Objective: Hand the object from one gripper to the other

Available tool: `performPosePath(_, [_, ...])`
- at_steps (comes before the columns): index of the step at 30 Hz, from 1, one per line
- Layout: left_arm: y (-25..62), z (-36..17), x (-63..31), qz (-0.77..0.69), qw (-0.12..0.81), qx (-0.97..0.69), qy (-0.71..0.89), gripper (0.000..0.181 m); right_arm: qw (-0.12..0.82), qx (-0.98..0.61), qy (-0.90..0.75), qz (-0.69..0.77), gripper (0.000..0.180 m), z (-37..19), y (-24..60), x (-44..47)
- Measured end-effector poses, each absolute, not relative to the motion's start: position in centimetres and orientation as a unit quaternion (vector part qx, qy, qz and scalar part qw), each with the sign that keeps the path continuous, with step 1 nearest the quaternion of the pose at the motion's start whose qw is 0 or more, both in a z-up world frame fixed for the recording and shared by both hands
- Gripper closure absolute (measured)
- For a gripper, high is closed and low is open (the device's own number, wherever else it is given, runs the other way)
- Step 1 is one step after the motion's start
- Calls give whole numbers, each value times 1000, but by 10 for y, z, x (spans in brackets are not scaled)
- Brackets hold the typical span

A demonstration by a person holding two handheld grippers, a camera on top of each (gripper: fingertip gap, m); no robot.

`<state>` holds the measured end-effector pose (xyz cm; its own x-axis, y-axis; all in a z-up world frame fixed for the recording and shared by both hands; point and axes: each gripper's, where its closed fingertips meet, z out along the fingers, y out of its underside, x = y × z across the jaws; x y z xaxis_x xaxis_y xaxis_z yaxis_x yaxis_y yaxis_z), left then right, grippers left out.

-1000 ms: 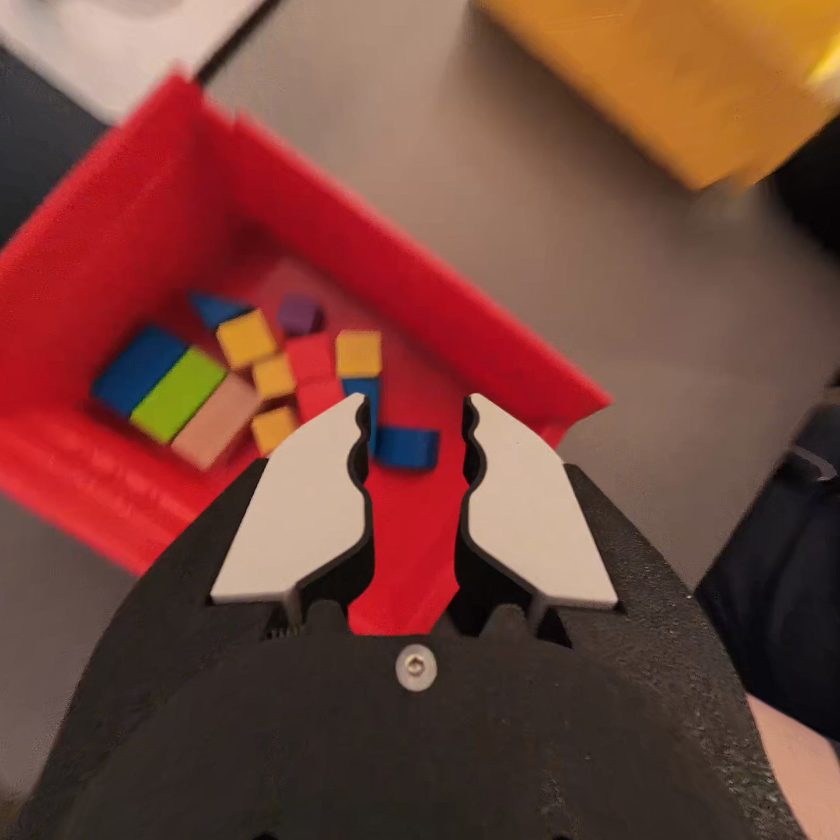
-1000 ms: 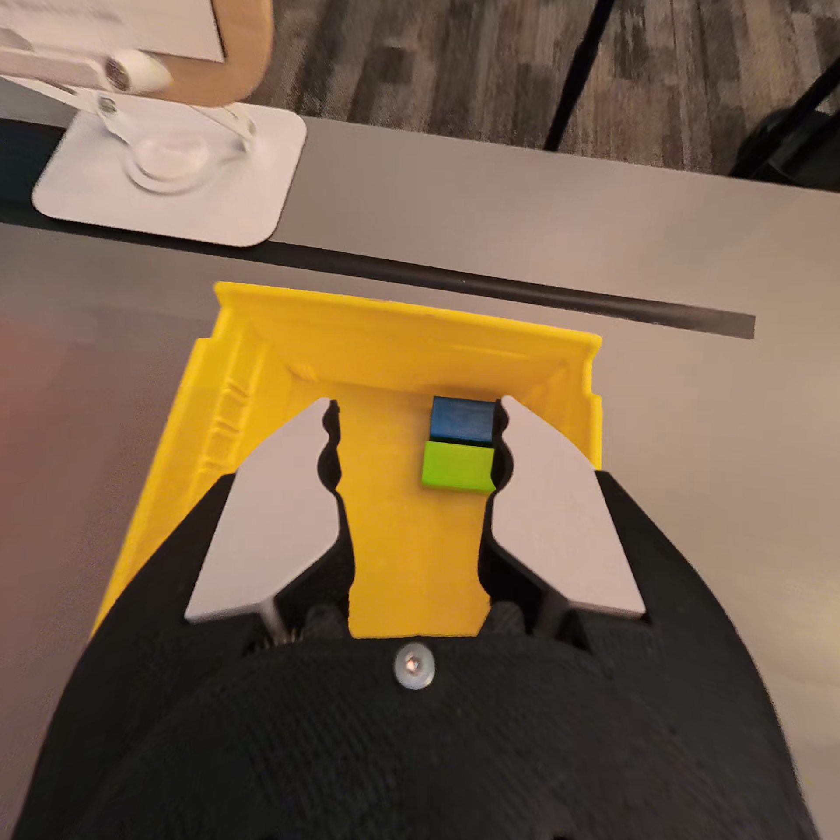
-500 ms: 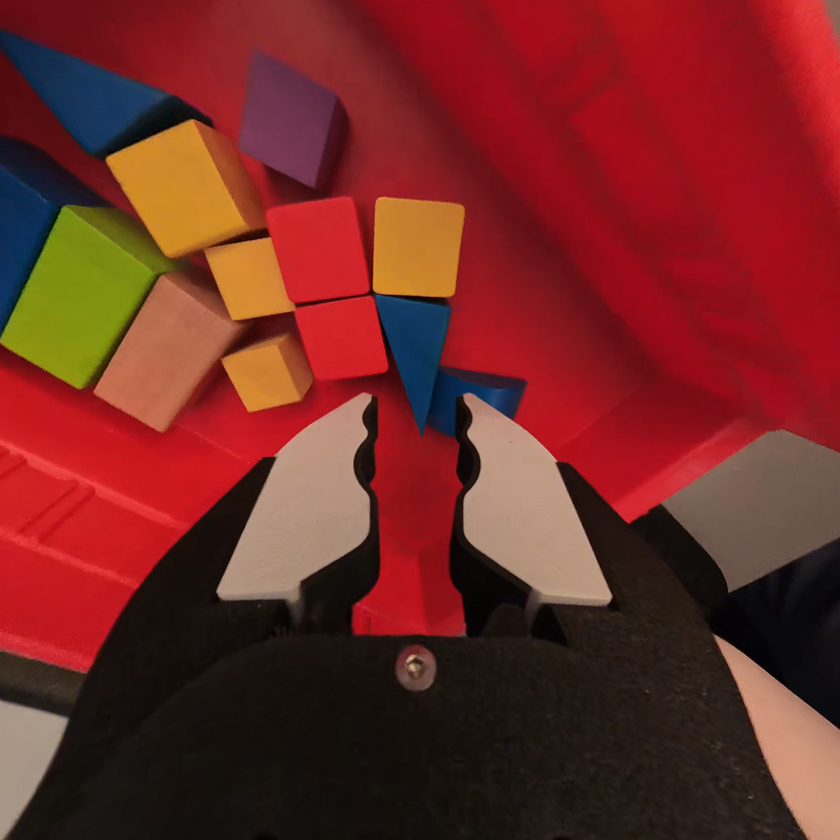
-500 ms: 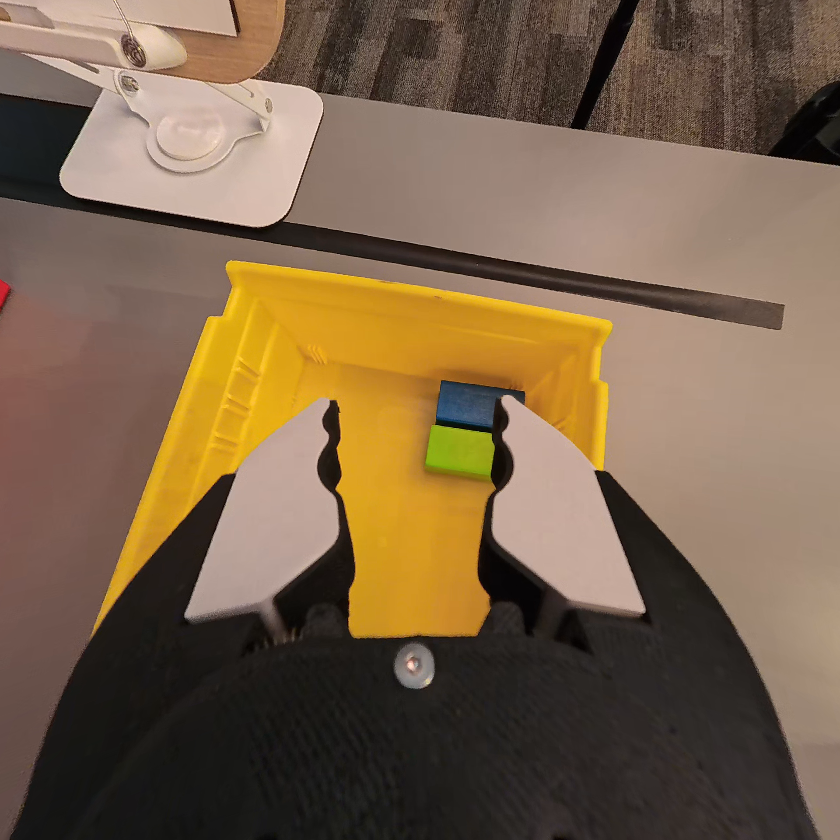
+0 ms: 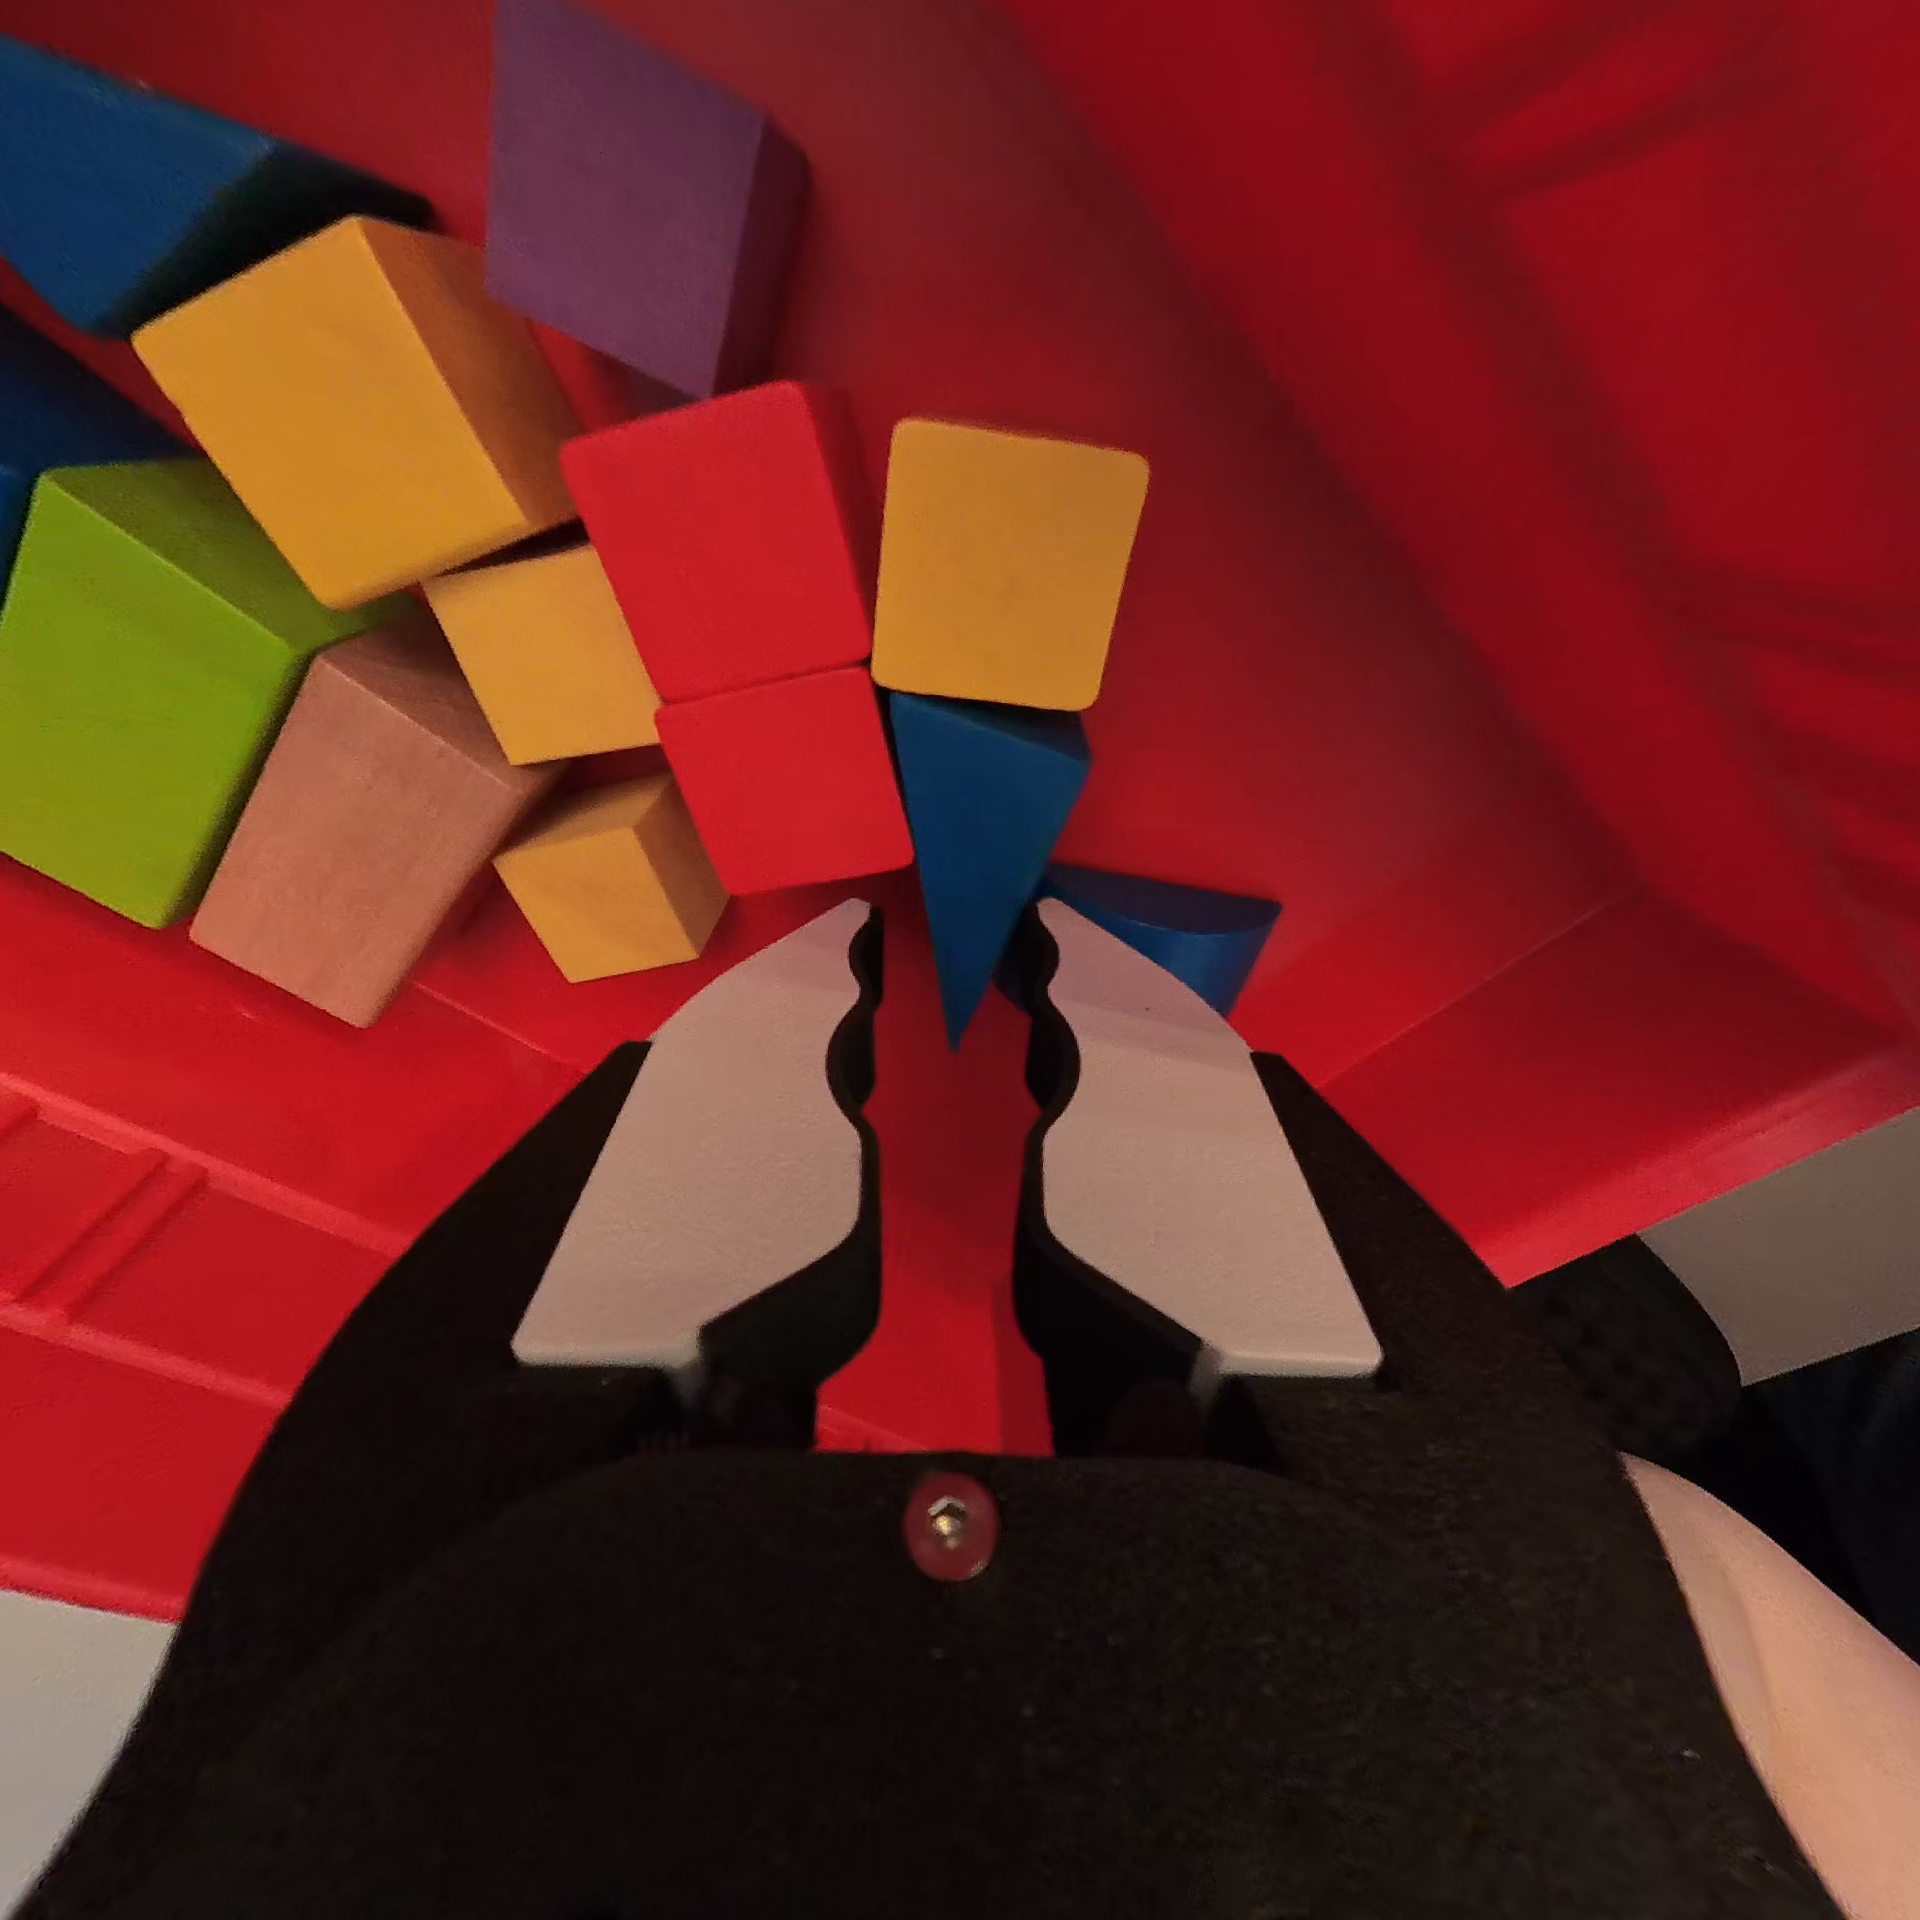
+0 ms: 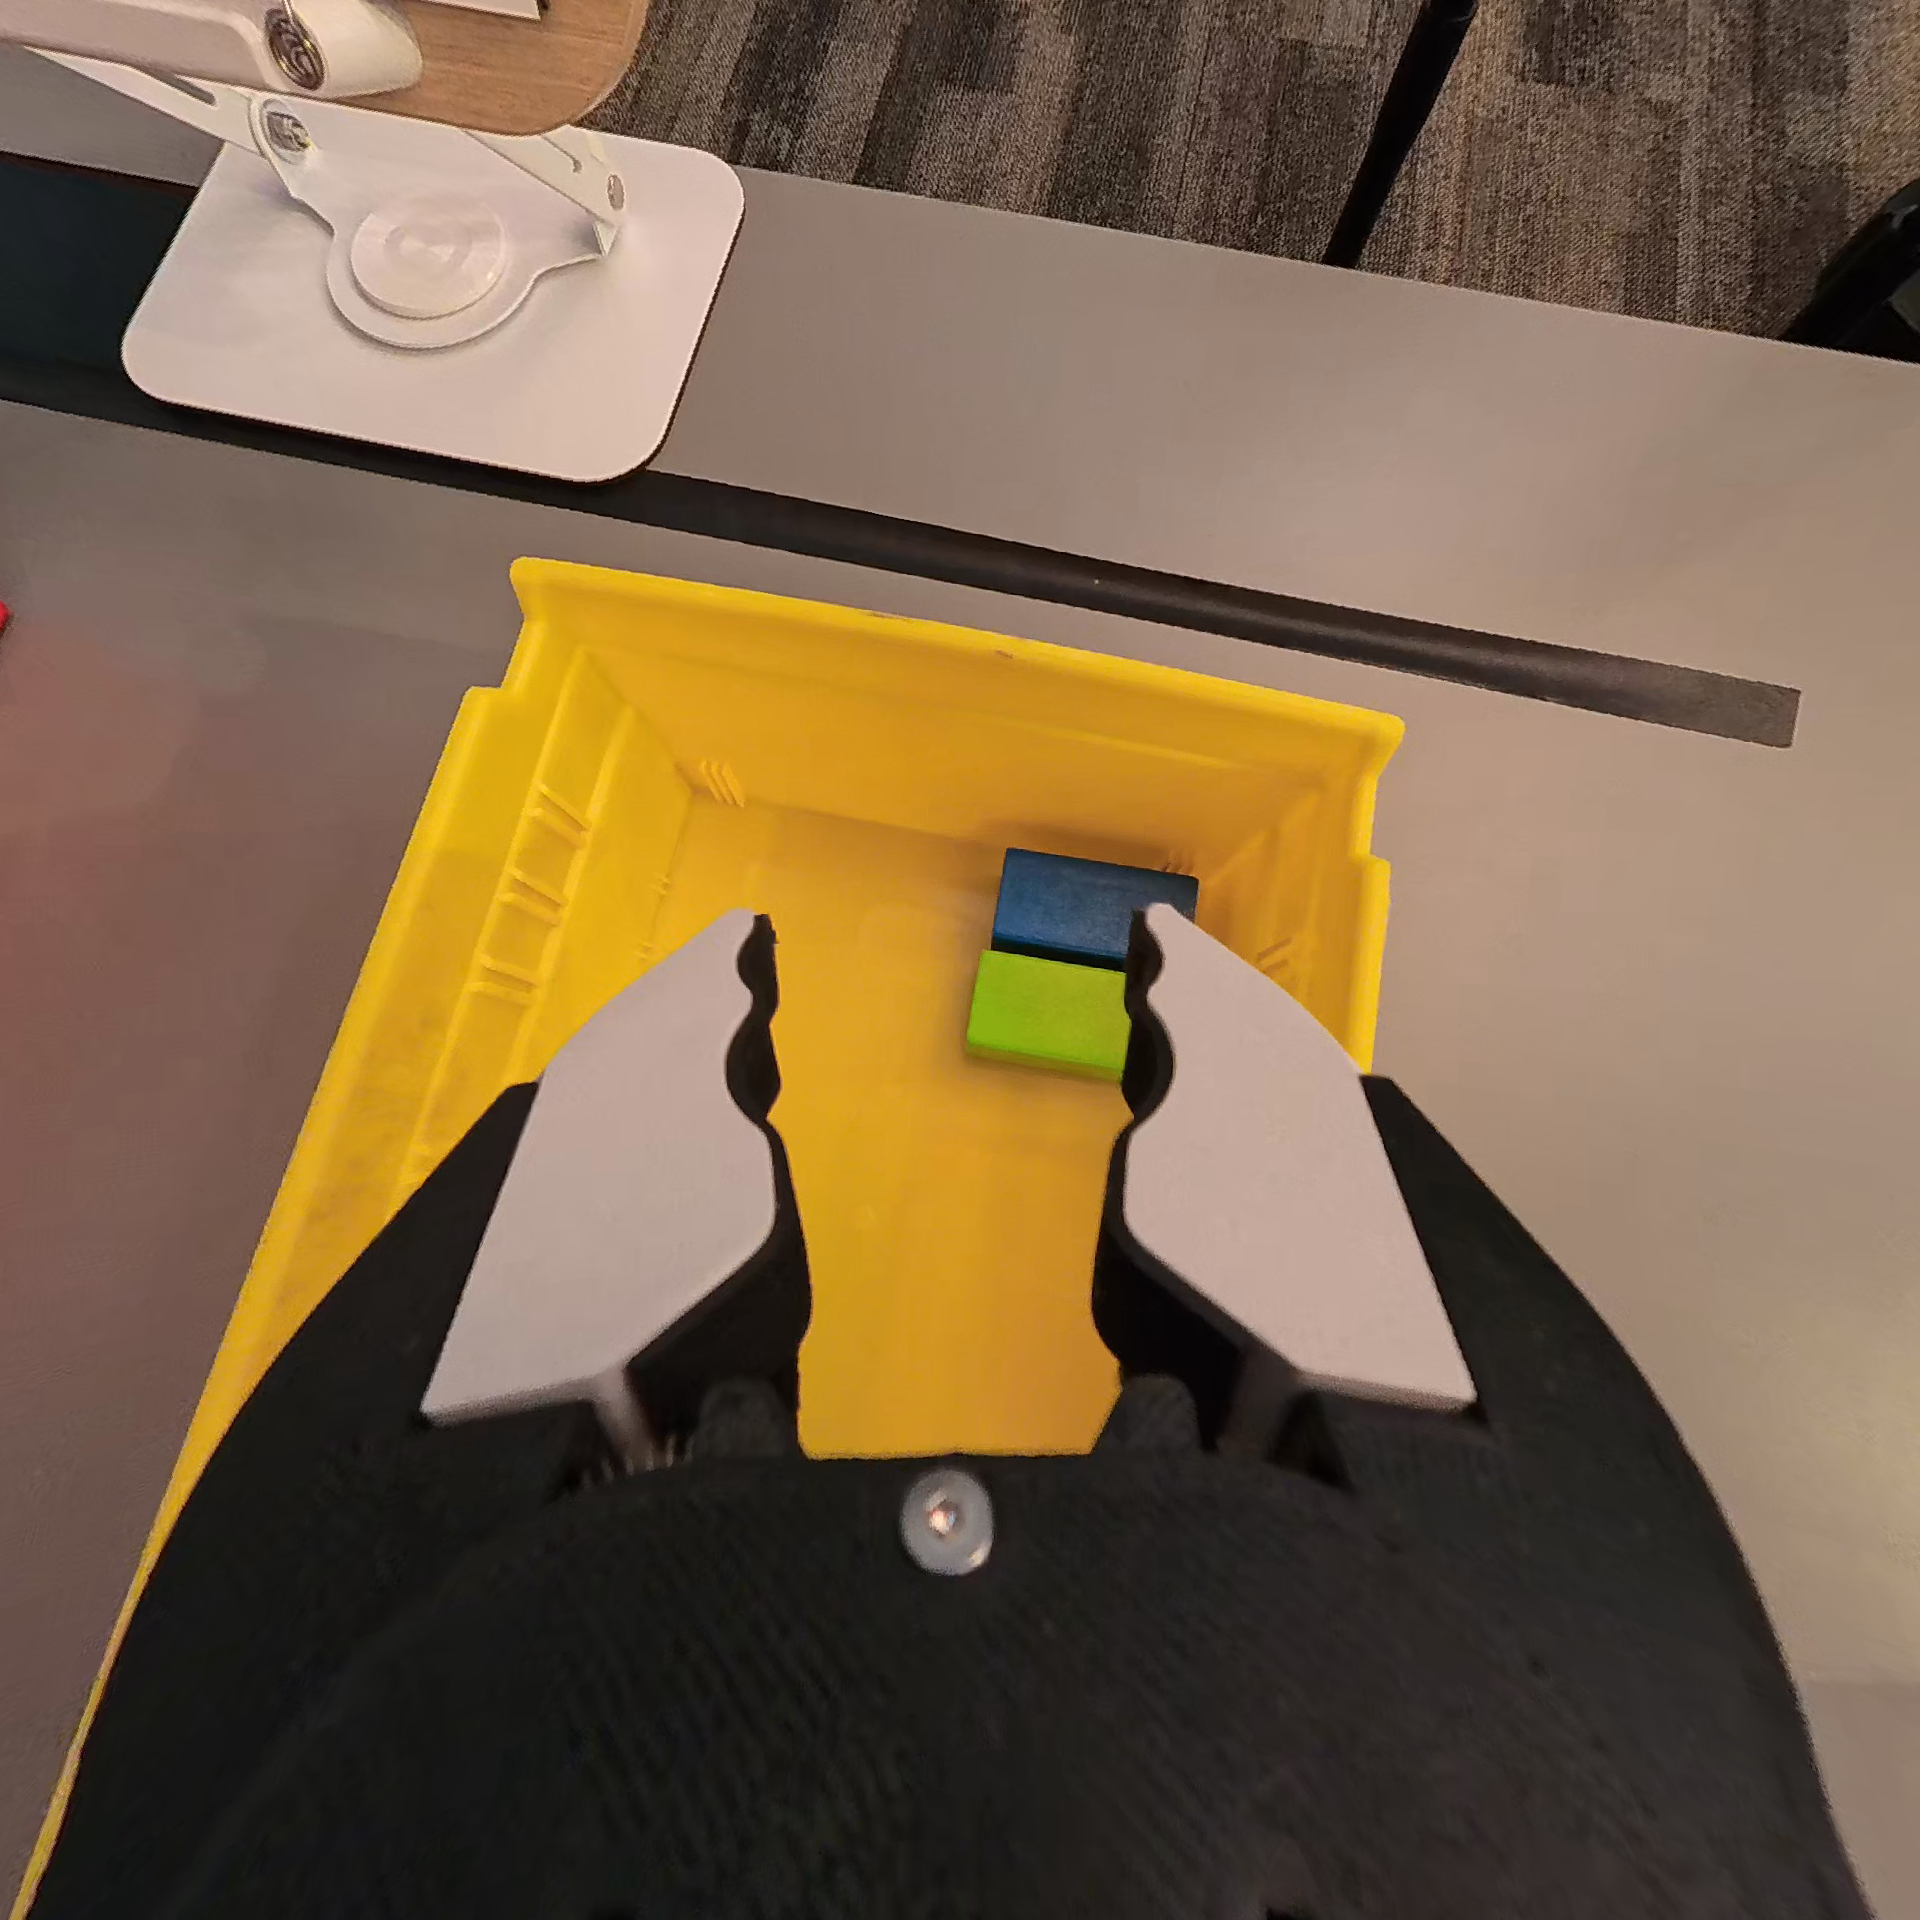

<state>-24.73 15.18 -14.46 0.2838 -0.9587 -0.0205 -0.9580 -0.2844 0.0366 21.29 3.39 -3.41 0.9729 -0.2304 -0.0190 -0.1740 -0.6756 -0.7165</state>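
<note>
left wrist view: left gripper (image 5: 954, 935), jaws narrowly parted and empty, straddles the blue wedge (image 5: 977, 831) tip at frame centre, long axis pointing up-frame; right gripper (image 6: 951, 925) waits wide.

No legible text, label, brand, number or sign in either view. The painted blocks (image 5: 1003, 561), red bin (image 5: 1558, 520) and yellow bin (image 6: 935, 707) have plain, unmarked faces. The white stand base (image 6: 436, 312) bears small round marks too small to make out.
</note>
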Motion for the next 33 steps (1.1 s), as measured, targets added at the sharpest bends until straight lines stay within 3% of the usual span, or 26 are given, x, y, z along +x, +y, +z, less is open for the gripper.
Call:
performPosePath(13, [151, -154, -245, -13, 22, 792, -610, 163, 367, -924, 102, -37, 114, -43, 33, 212])
performPosePath(19, [152, -133, -249, 4, -5, 789, -614, 163, 368, -924, 93, -51, 114, -38, 32, 211])
performPosePath(26, [161, -55, -236, 55, -185, 762, -619, 163, 449, -892, 16, -36, 115, 7, 49, 161])
performPosePath(30, [150, -7, -198, 48, -311, 704, -636, 163, 546, -818, -70, 169, 115, 60, 61, 50])
performPosePath(33, [128, 9, -164, 42, -358, 660, -660, 163, 555, -761, -119, 314, 115, 80, 54, -29])
